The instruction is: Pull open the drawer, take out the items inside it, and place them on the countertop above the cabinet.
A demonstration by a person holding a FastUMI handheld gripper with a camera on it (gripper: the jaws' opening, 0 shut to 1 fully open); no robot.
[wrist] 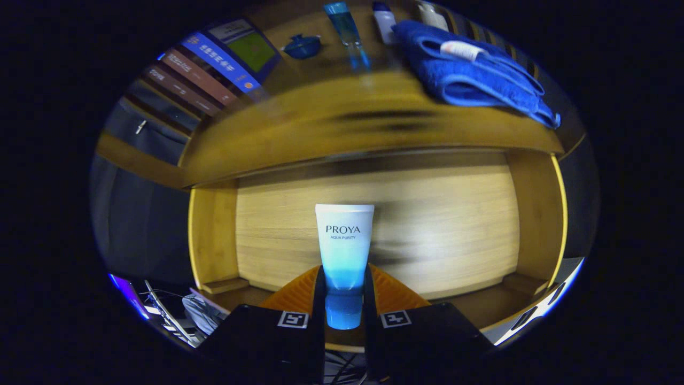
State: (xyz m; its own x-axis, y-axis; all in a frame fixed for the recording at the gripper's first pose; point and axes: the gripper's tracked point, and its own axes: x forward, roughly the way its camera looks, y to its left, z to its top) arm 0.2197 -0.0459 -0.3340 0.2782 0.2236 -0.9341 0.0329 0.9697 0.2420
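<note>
My gripper [344,291] is shut on a white-and-blue cosmetic tube [344,240], both fingers pressing its lower blue part. The tube stands upright between the fingers, above the open wooden drawer [443,224], whose pale bottom shows bare around it. Beyond the drawer runs the wooden countertop [320,128] of the cabinet. On that countertop lie a folded blue towel [470,75] with a small white tube [460,50] on it, a blue tube [347,29], a white bottle [385,21] and a small blue lidded pot [302,46].
A row of books [208,69] leans at the countertop's far left. A dark grey bag or cloth [144,133] hangs beside the cabinet's left side. Cables and clutter [181,315] lie on the floor left of the fingers. The drawer's side walls [534,214] rise on both sides.
</note>
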